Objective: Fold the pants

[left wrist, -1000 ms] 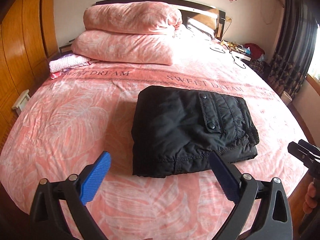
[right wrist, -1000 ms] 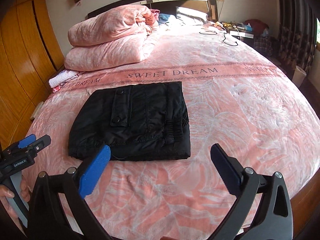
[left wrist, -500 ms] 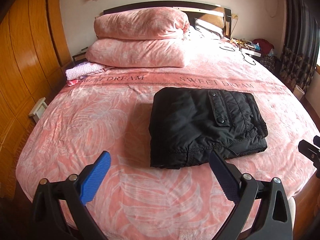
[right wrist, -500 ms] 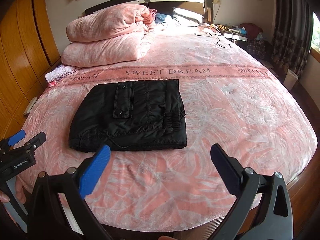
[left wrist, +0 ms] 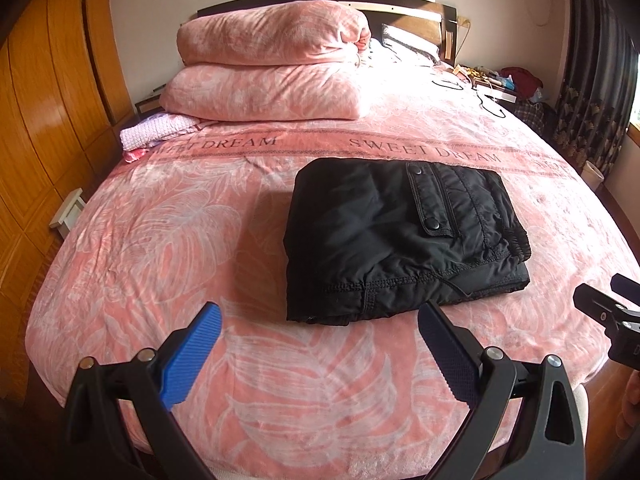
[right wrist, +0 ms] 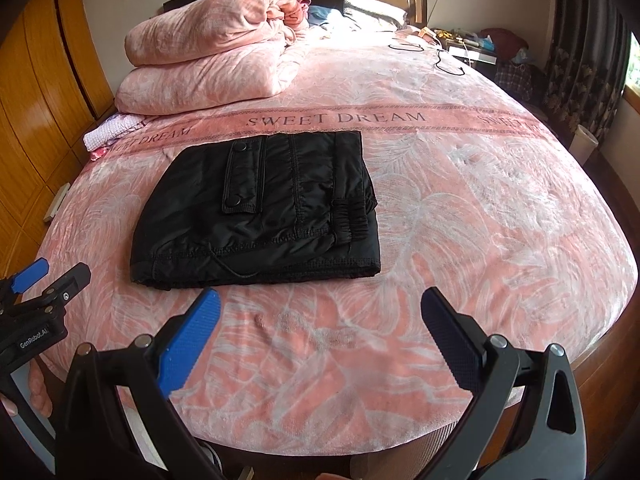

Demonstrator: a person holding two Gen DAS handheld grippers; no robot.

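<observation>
A: Start with the left wrist view. What's in front of it?

B: The left gripper (left wrist: 320, 344) is held above the near edge of the bed (left wrist: 120, 240), its blue-padded fingers spread wide with nothing between them. The black pants (left wrist: 400, 236) lie on the pink blanket as a compact folded rectangle, ahead of the gripper and a little to its right, not touching it.

A: Any detail on the pants?

B: A pocket flap with two snap buttons (left wrist: 430, 200) faces up, and the elastic waistband bunches at the right edge. Beyond them a band printed "SWEET DREAM" crosses the blanket, and a folded pink duvet (left wrist: 272, 72) is stacked near the headboard. The tip of the right gripper (left wrist: 604, 312) shows at the right margin.

A: And the right wrist view?

B: The right gripper (right wrist: 320, 340) also hovers over the near edge of the bed (right wrist: 500, 220), fingers wide apart and empty. The pants (right wrist: 260, 212) sit ahead and to its left, just below the lettered band, folded flat with a drawstring trailing at the front edge. The left gripper (right wrist: 44, 280) appears at the far left, spread, with a hand (right wrist: 38, 392) on its handle. The duvet (right wrist: 208, 56) is at the back left.
</observation>
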